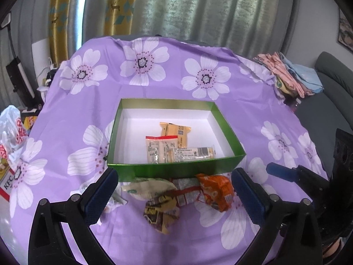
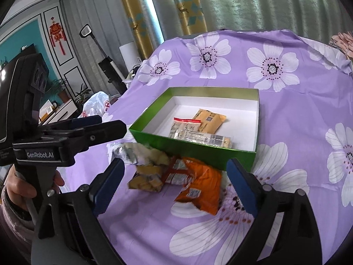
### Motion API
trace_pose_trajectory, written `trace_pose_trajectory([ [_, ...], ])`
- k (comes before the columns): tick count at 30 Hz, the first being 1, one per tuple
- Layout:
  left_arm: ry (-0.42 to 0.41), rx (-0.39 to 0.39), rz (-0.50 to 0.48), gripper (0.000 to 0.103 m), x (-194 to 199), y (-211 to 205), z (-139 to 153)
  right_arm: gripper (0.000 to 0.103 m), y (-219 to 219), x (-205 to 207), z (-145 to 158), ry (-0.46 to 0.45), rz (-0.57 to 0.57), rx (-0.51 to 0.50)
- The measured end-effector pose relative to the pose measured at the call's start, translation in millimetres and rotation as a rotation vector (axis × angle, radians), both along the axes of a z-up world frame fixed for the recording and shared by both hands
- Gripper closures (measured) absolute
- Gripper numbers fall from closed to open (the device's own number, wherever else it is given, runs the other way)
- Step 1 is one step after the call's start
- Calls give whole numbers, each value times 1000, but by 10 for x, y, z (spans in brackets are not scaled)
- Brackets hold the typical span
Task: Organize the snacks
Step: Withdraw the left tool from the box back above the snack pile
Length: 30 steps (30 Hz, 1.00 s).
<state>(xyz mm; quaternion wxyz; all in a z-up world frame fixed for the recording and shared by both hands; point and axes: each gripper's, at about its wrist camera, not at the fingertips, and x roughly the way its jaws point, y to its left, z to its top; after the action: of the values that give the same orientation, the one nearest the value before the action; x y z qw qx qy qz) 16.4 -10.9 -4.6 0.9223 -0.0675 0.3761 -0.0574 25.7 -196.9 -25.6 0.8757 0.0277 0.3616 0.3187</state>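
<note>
I held both the left gripper [image 1: 174, 195] and right gripper [image 2: 174, 183] with jaws spread empty over the loose snack packets [image 1: 176, 194], ready to load the green box [image 1: 176, 170].

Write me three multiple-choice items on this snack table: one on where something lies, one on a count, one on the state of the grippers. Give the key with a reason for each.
1. Where does the orange packet lie?
A. inside the green box
B. on the purple cloth in front of the green box
C. between the jaws of a gripper

2. How many snack packets lie inside the green box?
A. none
B. three
C. six

3. How do the left gripper and the right gripper stand?
A. both open, holding nothing
B. both shut on a packet
C. left shut, right open

Key:
1 B: it rests on the flowered cloth by the box's near wall, in the loose pile.
2 B: a yellow packet, a red-topped packet and a long clear-wrapped bar show on the white floor.
3 A: in each wrist view the blue pads stand wide apart, touching no packet.
</note>
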Motion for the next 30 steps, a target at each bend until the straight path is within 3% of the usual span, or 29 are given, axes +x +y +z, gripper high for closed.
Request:
trace_pose_trajectory([
  [21, 4, 16, -37, 1, -293, -222, -53, 8, -69, -320, -77, 17, -7, -7],
  [30, 26, -29, -105, 1, -284, -336, -212, 8, -155, -293, -241, 55, -14, 4],
])
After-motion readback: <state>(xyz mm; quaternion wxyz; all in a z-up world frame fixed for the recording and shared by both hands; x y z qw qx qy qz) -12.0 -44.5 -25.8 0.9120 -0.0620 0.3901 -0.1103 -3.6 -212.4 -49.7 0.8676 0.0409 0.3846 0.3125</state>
